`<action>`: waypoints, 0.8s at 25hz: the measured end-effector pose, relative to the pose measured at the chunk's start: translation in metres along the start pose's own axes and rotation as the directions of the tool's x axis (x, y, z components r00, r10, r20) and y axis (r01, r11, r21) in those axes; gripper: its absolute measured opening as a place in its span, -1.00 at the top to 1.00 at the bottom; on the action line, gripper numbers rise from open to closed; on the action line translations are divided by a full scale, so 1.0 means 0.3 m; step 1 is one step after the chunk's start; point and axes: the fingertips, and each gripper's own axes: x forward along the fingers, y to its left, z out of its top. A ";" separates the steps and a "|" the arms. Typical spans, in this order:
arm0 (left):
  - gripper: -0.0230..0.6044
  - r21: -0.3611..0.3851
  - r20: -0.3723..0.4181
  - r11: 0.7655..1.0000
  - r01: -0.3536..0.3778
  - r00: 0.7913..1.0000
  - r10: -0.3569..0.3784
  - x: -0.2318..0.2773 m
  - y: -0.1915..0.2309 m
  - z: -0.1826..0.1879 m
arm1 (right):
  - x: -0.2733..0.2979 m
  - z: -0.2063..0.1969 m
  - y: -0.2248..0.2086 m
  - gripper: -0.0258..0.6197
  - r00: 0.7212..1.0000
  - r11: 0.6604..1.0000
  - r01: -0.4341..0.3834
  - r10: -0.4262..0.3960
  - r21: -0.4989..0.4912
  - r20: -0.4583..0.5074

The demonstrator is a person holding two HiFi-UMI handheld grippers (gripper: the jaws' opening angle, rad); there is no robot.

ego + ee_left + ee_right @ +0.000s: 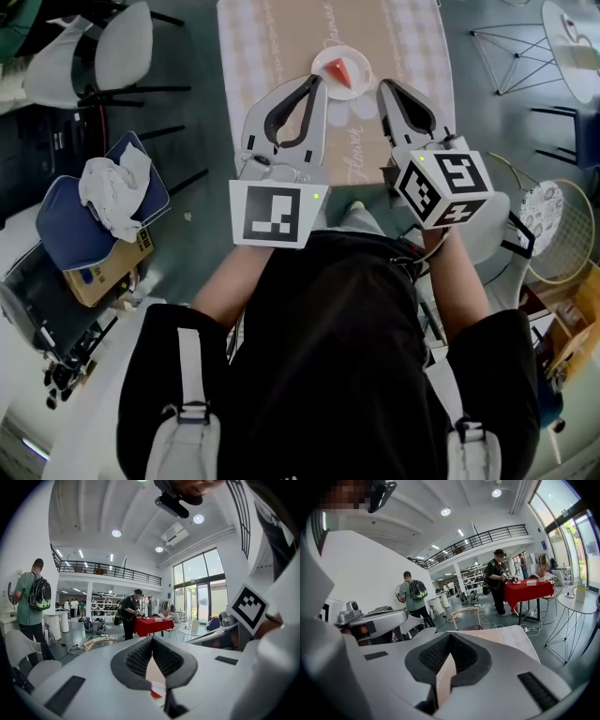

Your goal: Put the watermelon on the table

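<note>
A red watermelon wedge (342, 72) lies on a small white plate (326, 62) on the table (281, 37), which wears a beige cloth. Both grippers hover over the table's near edge, pointing at the plate. My left gripper (317, 81) is shut and empty, its tip just short of the plate's near left rim. My right gripper (382, 85) is shut and empty too, a little to the plate's right. In the left gripper view the watermelon wedge (156, 694) and plate (159, 686) show below the shut left gripper (151, 640). The right gripper (450, 635) frames only tablecloth (445, 677).
A white chair (122, 47) and a blue chair with a white cloth (112, 192) over a cardboard box (108, 267) stand at the left. A wire-frame stand (520, 52) and rackets (553, 230) are on the right. People (129, 613) stand far off by a red-covered table (151, 625).
</note>
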 end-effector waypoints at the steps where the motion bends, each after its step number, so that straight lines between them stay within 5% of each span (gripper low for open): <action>1: 0.89 0.005 0.003 1.000 -0.007 1.000 0.007 -0.014 -0.017 0.006 | -0.023 -0.005 -0.004 0.88 1.000 1.000 -0.002 0.002 0.000 0.004; 20: 0.89 0.079 0.057 0.991 -0.105 0.993 0.101 -0.422 -0.482 0.061 | -0.638 -0.128 0.027 0.88 0.992 0.997 -0.065 0.070 -0.044 0.106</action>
